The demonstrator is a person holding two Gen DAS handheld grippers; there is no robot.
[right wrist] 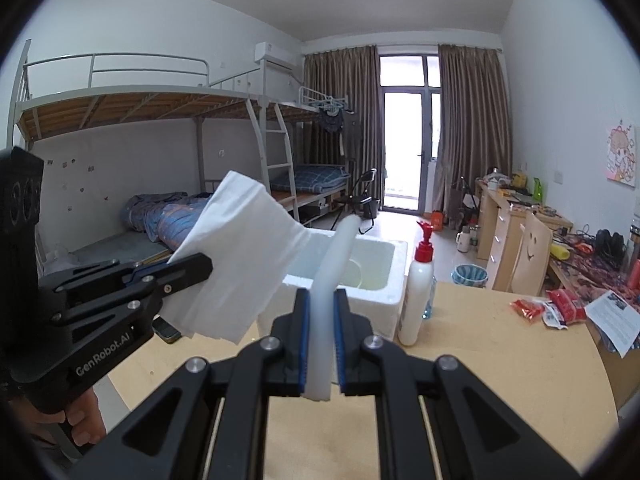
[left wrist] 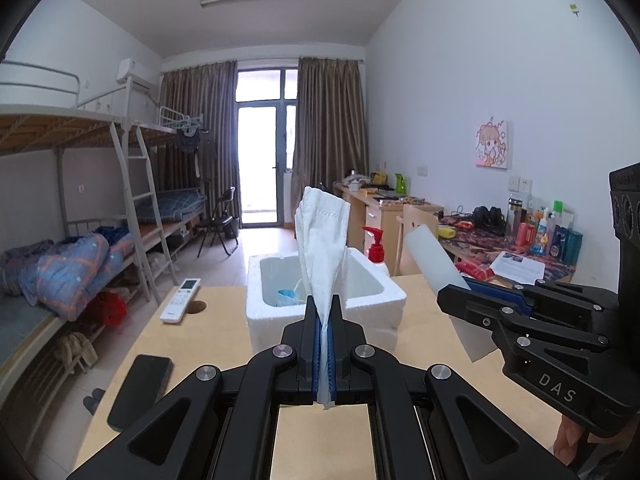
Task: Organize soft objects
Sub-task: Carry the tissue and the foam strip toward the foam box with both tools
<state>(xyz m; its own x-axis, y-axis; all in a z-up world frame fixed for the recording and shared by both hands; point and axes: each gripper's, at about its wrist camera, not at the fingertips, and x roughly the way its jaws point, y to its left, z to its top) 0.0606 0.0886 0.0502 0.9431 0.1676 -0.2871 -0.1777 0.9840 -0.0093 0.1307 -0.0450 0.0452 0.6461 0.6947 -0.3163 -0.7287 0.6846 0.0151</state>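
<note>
We hold two soft pieces above the wooden table. The left gripper is clamped on a white tissue, which stands up from its closed pads, while the right gripper is pinched on a white foam sheet that curves up and forward. Both hang just ahead of a white foam box, which sits straight in front of the two grippers and looks like the place for them.

To do this step well, we judge that each piece should be carried over the box opening before the pads let go — tissue is light and may drift, so release low, inside the walls. Keep the two grippers apart so the pieces do not tangle.

The left view shows a blue item at the bottom of the box, plus a remote control and a dark phone to the left gripper's left. The right view shows the flat face of the tissue and a red-capped pump bottle just right of the box — and more of the table to the right.
</note>
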